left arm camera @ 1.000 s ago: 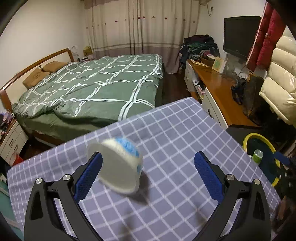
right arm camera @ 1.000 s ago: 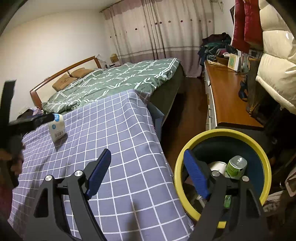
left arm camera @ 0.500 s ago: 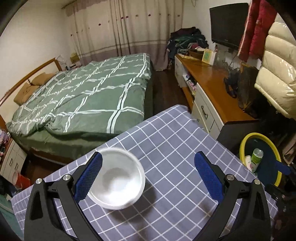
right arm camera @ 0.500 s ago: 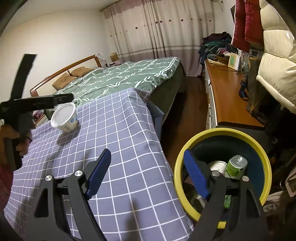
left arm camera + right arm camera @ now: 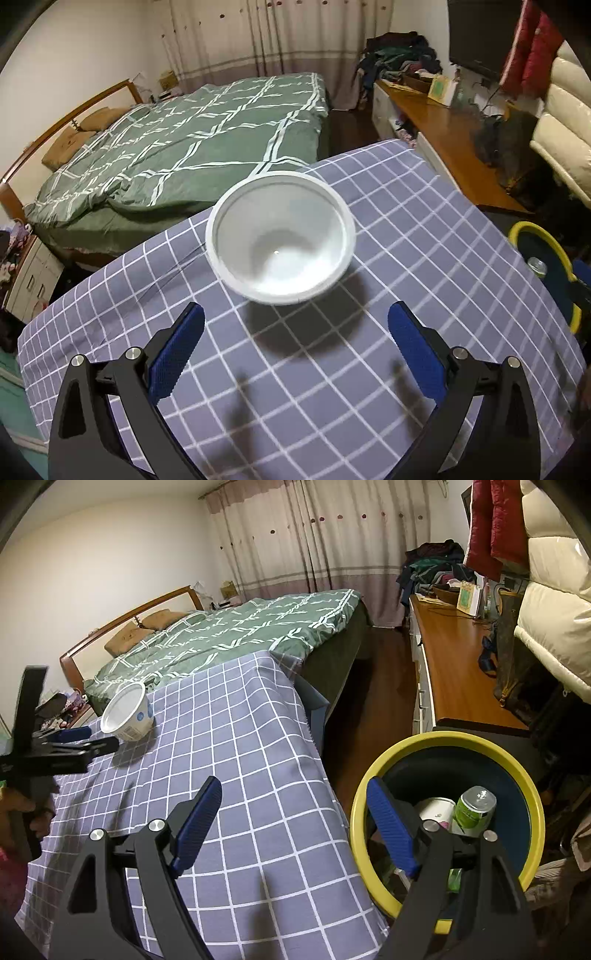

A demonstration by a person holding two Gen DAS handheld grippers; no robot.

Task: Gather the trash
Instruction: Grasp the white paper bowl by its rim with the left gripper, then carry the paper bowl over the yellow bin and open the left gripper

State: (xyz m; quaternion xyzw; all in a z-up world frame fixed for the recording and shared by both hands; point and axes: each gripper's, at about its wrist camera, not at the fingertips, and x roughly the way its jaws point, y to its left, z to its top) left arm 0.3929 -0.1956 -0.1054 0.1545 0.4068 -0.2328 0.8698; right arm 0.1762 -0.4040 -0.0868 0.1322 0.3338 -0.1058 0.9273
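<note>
A white plastic cup (image 5: 280,236) with a blue label sits tilted on the purple checked tablecloth (image 5: 424,258), its empty mouth facing my left gripper (image 5: 295,310). That gripper is open, its blue pads just short of the cup and touching nothing. In the right wrist view the same cup (image 5: 127,712) lies at the far left of the table, with the left gripper (image 5: 99,738) and a person's hand beside it. My right gripper (image 5: 293,784) stands open and empty over the table's near corner, next to the yellow-rimmed bin (image 5: 443,738).
The bin holds a green can (image 5: 474,808) and a white cup (image 5: 436,808). A bed with a green quilt (image 5: 207,140) lies beyond the table. A wooden desk (image 5: 454,672) and hanging coats (image 5: 554,620) line the right side.
The cup, blurred beside the left finger before, now lies ahead of the left gripper, mid-view between its fingers, mouth turned towards it. The left gripper has sunk towards the table. The right gripper has kept still.
</note>
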